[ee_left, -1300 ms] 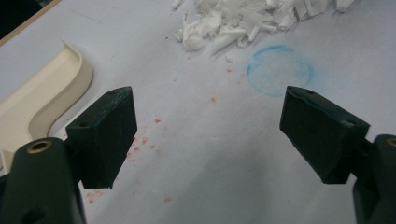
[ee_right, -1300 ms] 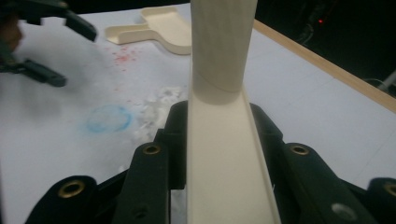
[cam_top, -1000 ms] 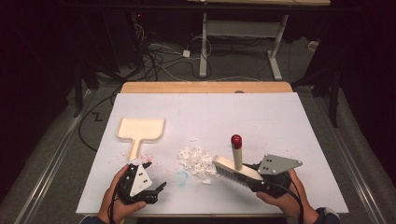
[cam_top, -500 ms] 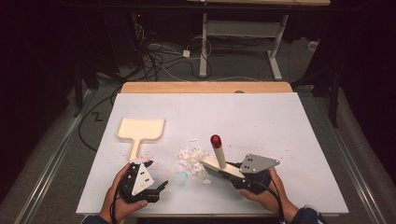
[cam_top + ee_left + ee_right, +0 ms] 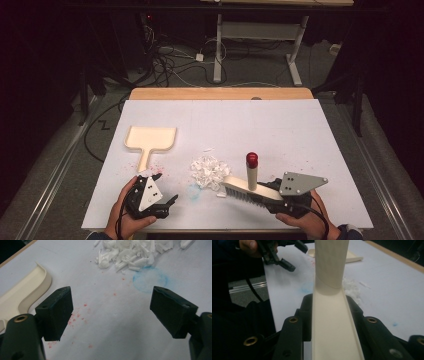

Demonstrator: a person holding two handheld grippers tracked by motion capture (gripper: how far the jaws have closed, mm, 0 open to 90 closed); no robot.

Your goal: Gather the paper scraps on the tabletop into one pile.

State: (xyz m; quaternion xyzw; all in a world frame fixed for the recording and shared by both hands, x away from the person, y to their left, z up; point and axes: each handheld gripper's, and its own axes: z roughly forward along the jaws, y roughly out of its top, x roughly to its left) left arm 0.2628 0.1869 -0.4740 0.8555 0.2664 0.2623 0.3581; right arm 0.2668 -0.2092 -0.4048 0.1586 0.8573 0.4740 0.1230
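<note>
Lower right of the high view, the right hand-held gripper (image 5: 272, 197) clamps the brush (image 5: 247, 189) beside the paper scraps (image 5: 210, 171). Lower left, the left hand-held gripper (image 5: 167, 192) gapes released near the tabletop (image 5: 280, 130) edge; bare room lies beyond.

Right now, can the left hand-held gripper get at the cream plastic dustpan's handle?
Probably yes. The left hand-held gripper is open with nothing between its jaws, and the cream plastic dustpan lies just beyond it, its handle pointing toward that gripper. The white paper scraps and the brush lie off to the side.
</note>
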